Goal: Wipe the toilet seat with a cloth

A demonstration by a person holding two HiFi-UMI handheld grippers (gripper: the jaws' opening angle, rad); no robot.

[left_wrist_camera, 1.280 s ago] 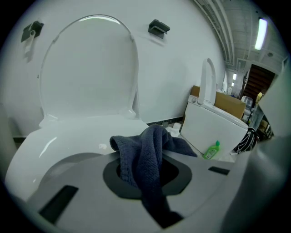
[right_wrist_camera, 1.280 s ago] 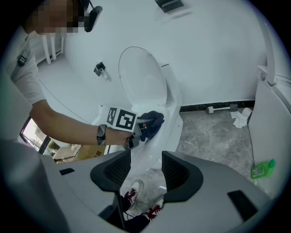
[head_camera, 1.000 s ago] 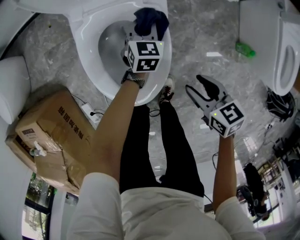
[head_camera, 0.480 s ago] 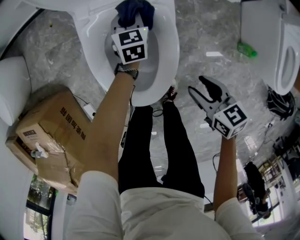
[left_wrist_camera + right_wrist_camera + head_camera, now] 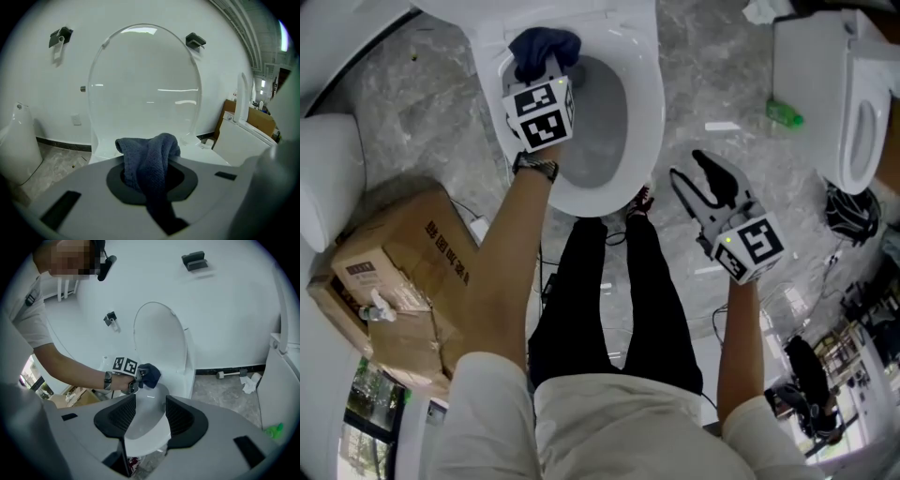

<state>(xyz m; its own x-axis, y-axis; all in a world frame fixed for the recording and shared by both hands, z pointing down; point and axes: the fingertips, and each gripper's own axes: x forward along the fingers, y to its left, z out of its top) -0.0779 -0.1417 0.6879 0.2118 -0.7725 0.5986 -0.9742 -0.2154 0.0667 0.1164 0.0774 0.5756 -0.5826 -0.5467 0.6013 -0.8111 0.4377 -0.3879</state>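
- The left gripper (image 5: 541, 75) is clamped on the dark blue cloth (image 5: 151, 157), at the rear of the toilet seat (image 5: 643, 103).
- The cloth looks soft, light and limp; holding its bunched middle should work best.
- The right gripper (image 5: 150, 414) has its jaws apart and holds nothing.

Dark blue terry cloth (image 5: 542, 47), glossy white oval toilet seat (image 5: 646, 94), grey-veined marble floor (image 5: 412, 112), brown cardboard box (image 5: 403, 272), small green plastic bottle (image 5: 787, 116).

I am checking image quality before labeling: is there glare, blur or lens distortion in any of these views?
Left gripper view: strong fisheye with dark corners; light streaks reflect on the raised lid; the cloth is fairly sharp. Right gripper view: the same fisheye bending and dark corners. Head view: even light, no obvious blur.
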